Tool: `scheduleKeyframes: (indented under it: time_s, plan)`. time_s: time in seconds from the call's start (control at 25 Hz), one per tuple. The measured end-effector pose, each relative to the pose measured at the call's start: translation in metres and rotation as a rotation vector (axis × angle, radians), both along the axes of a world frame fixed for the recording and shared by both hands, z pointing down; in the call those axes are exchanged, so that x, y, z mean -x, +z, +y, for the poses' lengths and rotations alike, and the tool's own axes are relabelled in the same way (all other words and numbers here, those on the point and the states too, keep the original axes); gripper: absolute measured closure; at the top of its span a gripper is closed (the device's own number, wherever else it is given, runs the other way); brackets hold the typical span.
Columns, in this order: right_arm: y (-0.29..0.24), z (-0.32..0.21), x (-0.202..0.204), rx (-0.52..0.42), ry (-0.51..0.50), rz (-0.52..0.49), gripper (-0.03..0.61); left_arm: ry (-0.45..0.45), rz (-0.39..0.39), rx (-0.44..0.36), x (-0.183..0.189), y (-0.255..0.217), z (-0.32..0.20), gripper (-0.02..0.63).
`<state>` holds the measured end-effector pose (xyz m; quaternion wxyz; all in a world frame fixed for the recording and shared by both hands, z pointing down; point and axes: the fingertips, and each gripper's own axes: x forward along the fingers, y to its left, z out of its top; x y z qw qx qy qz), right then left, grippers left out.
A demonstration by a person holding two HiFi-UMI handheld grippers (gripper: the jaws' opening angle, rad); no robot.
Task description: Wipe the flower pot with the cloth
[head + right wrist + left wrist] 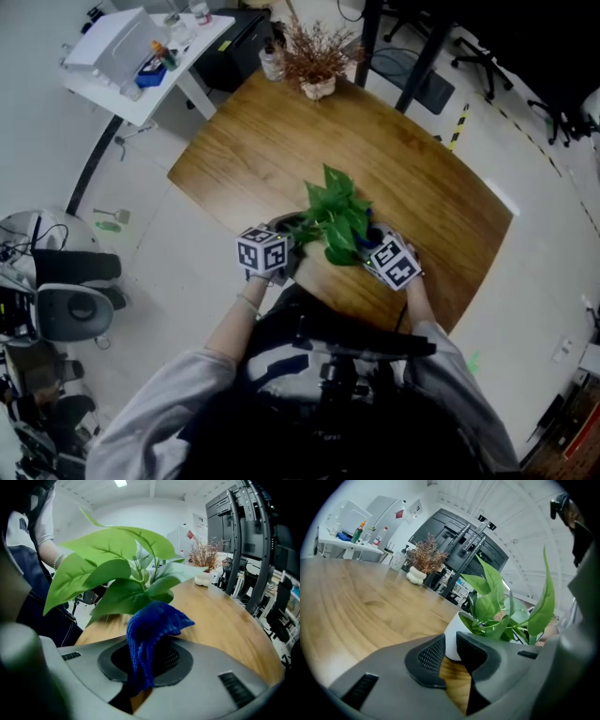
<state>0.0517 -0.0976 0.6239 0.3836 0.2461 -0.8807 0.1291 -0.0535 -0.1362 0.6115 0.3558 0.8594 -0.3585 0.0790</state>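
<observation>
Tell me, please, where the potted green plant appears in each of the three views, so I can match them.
Head view: potted green plant at the table's near edge.
Left gripper view: plant right of centre, just beyond the left tongs.
Right gripper view: its leaves across the upper left, above the blue cloth in the right tongs.
Shared landmark: dried plant in a pale vase at the table's far end.

Grey sleeves (155, 408), dark apron (309, 370), black-and-white marker cubes (262, 251).
</observation>
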Motion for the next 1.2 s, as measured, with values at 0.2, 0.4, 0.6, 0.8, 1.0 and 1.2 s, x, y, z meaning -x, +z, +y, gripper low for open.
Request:
scheduleKeyframes:
  time_s: [0.2,0.4,0.6,0.8,1.0,1.2]
  plan:
    - [0.017,0.018,0.013,0.032,0.028,0.042,0.497,0.055,-0.069,0.009,-0.008,0.012,-0.001,0.574]
    - [0.022,0.019,0.023,0.038,0.078,0.040,0.497,0.058,-0.071,0.009,-0.014,0.016,-0.007,0.574]
    - [0.016,0.016,0.006,0.042,0.276,0.011,0.497,0.085,-0.084,0.002,-0.019,0.015,-0.005,0.574]
    - [0.000,0.018,-0.011,0.031,0.486,-0.088,0.497,0.081,-0.087,-0.013,-0.008,0.012,0.005,0.574]
    - [-0.017,0.021,-0.025,-0.004,0.603,-0.141,0.497,0.059,-0.086,-0.042,-0.001,0.004,0.020,0.574]
    - [-0.032,0.025,-0.031,-0.022,0.647,-0.196,0.497,-0.008,-0.096,-0.100,0.004,-0.011,0.031,0.574]
